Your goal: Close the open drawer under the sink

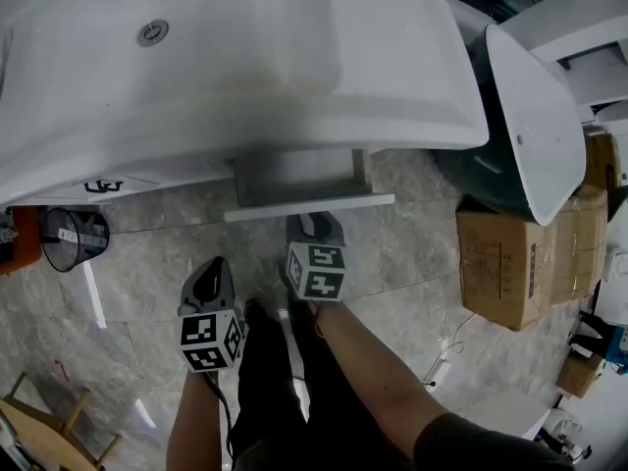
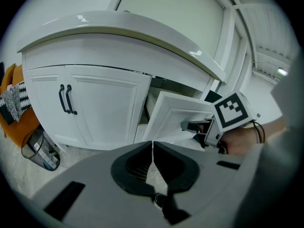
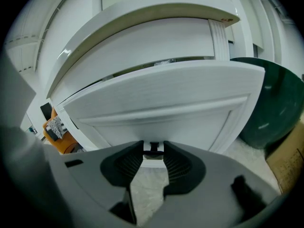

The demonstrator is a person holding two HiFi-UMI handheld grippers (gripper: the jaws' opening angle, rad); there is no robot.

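- The floor is grey marbled tile, glossy enough to throw pale streaks of light.
- A white sink cabinet stands on it, with two dark door handles side by side.
- Left of the cabinet sits a black wire wastebasket (some packaging shows inside), and just beside it an orange seat.
- A light wooden frame lies at the lower left.
- To the right, a dark green tub rests against brown cardboard boxes.
- A white power strip and its cord trail in front of the boxes.
- A person's legs in black trousers stand before the cabinet.
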